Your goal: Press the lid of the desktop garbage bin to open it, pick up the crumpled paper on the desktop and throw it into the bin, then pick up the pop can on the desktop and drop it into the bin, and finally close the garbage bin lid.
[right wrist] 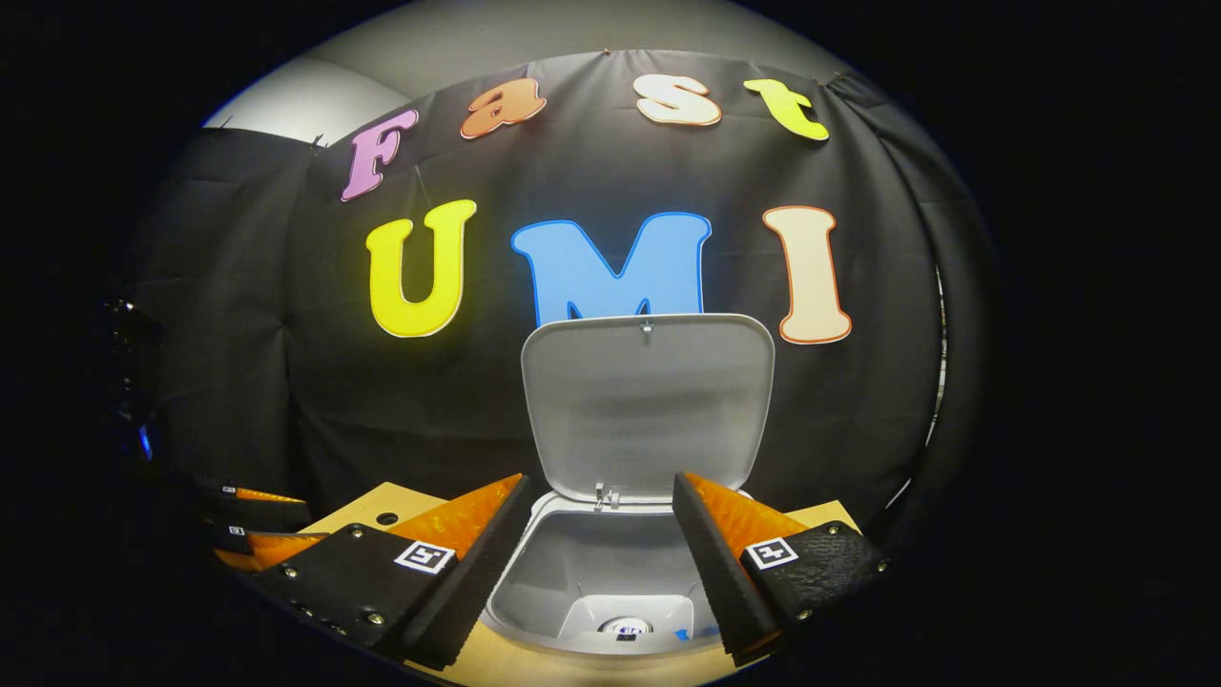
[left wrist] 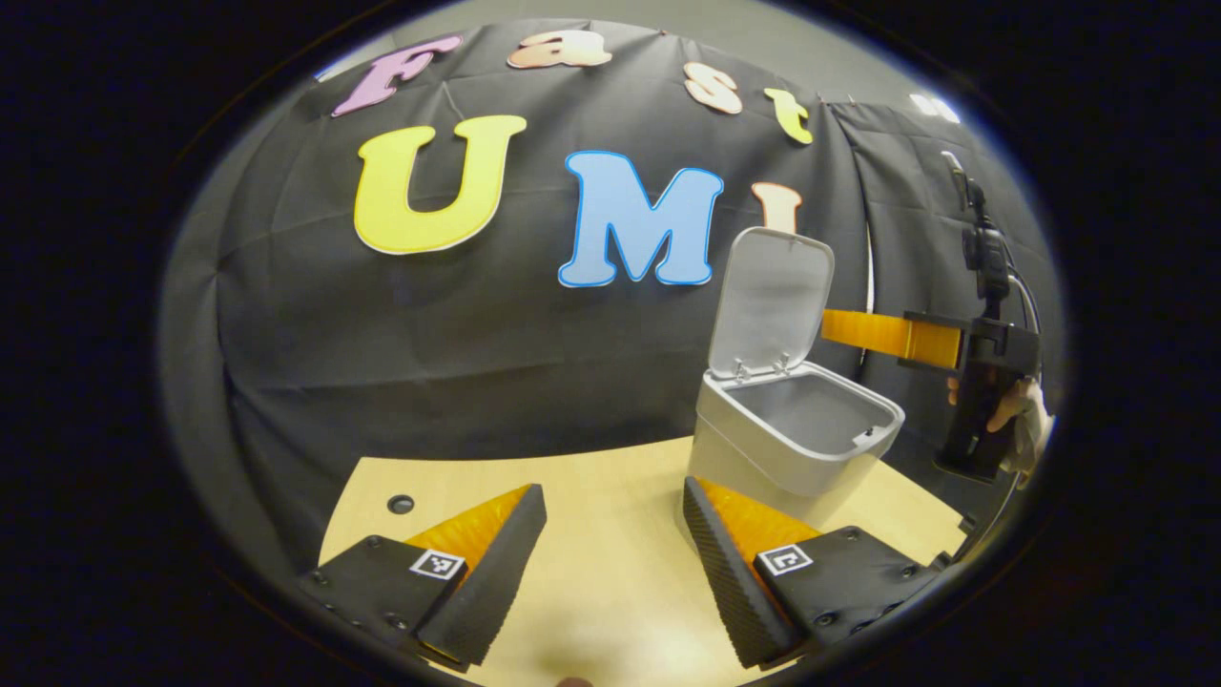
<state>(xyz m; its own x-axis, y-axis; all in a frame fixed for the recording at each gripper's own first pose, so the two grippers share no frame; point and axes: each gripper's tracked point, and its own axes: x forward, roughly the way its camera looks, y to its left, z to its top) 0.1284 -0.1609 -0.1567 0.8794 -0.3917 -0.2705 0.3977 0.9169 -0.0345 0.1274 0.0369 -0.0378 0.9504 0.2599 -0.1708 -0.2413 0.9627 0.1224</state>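
Note:
The grey desktop bin [left wrist: 782, 448] stands on the wooden table, its lid [left wrist: 771, 301] swung up and upright at the back. In the right gripper view I look down into the bin [right wrist: 534, 582]. The round top of the pop can [right wrist: 625, 627] lies deep at its bottom, with a small blue bit beside it. My right gripper [right wrist: 601, 477] hovers over the bin's mouth, open, with nothing between its fingers. The right gripper [left wrist: 863, 332] also shows in the left gripper view, held by a hand above the bin's far side. My left gripper [left wrist: 613, 487] is open and empty, low over the table just left of the bin.
The light wooden table [left wrist: 610, 572] has a small round hole [left wrist: 401, 503] near its back left. The black cloth wall hangs close behind the bin. My left gripper [right wrist: 250, 525] sits far to the left in the right gripper view.

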